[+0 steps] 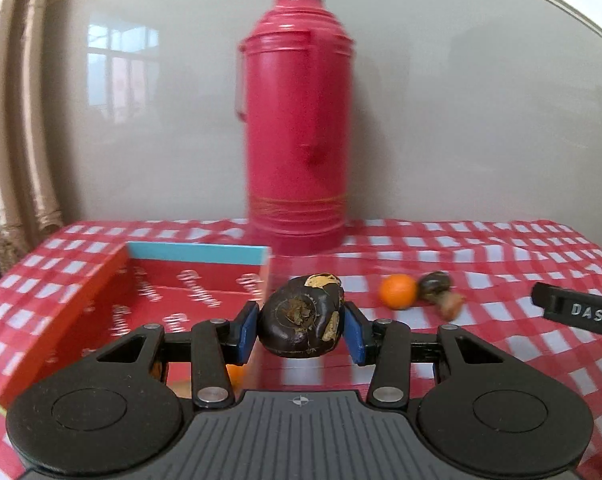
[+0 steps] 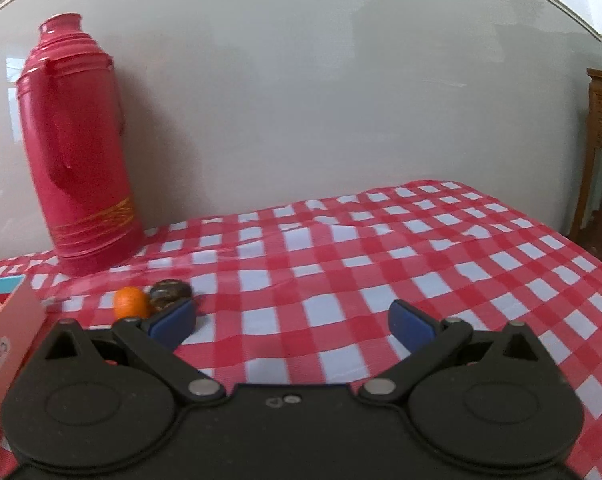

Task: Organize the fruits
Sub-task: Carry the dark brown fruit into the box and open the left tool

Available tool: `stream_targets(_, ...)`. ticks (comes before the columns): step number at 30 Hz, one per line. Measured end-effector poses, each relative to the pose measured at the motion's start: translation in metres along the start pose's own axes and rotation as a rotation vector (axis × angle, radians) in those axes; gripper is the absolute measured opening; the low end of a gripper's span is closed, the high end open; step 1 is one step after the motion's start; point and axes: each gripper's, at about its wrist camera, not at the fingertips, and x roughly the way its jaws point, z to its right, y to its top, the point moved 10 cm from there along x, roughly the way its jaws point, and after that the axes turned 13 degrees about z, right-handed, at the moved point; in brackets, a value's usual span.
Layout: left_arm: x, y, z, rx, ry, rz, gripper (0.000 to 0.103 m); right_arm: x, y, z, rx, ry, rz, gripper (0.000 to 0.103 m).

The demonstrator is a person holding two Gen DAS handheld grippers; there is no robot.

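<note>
Left wrist view shows the left tongs (image 1: 301, 328) clenched on a dark, wrinkled fruit (image 1: 301, 318) with pale torn patches on its skin; both blue pads press against its sides. The fruit is held just off the right wall of an open red box (image 1: 101, 292) with a blue far rim and white lettering on its floor. Something orange lies in the box's near corner, mostly hidden behind the tongs' linkage, so what it is cannot be told. Farther back on the red-and-white checked tabletop (image 1: 481, 264) an orange (image 1: 397, 291) lies just beside another dark fruit (image 1: 435, 282), with a brownish lump close to them. A tall red thermos (image 1: 297, 120) stands upright at the back, against a pale wall. The tip of the other tool enters at the right edge.

Right wrist view shows the right tongs (image 2: 293, 324) released, the pads spread wide with only checked cloth between them. The orange (image 2: 131, 303) and dark fruit (image 2: 169, 293) sit beyond the left pad.
</note>
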Motion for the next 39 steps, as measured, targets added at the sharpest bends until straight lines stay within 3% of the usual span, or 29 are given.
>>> stream_targets(13,-0.002,-0.024,-0.086,-0.032,0.159,-0.043,0.045,-0.014,-0.003,-0.079,-0.027,0.15,0.014,0.097)
stream_targets(22,-0.004,-0.034,-0.132,-0.051,0.257,-0.055,0.045,-0.016,-0.007,-0.102,-0.059,0.186,0.015,0.097)
stream_targets(23,-0.003,-0.034,-0.134,-0.056,0.255,-0.058,0.047,-0.017,-0.008,-0.103,-0.061,0.188,0.016,0.097)
stream_targets(24,-0.003,-0.034,-0.135,-0.062,0.253,-0.056,0.055,-0.017,-0.008,-0.103,-0.064,0.189,0.013,0.097)
stream_targets(25,-0.004,-0.033,-0.136,-0.065,0.26,-0.049,0.07,-0.017,-0.01,-0.104,-0.067,0.192,0.011,0.097)
stream_targets(27,-0.006,-0.03,-0.136,-0.054,0.268,-0.028,0.078,-0.017,-0.011,-0.105,-0.071,0.2,0.009,0.097)
stream_targets(32,-0.007,-0.026,-0.131,-0.047,0.271,-0.014,0.083,-0.017,-0.011,-0.103,-0.079,0.203,0.011,0.097)
stream_targets(34,-0.007,-0.025,-0.131,-0.044,0.279,-0.006,0.091,-0.017,-0.011,-0.101,-0.08,0.203,0.011,0.097)
stream_targets(39,-0.008,-0.023,-0.125,-0.03,0.282,0.004,0.094,-0.015,-0.011,-0.095,-0.087,0.2,0.009,0.097)
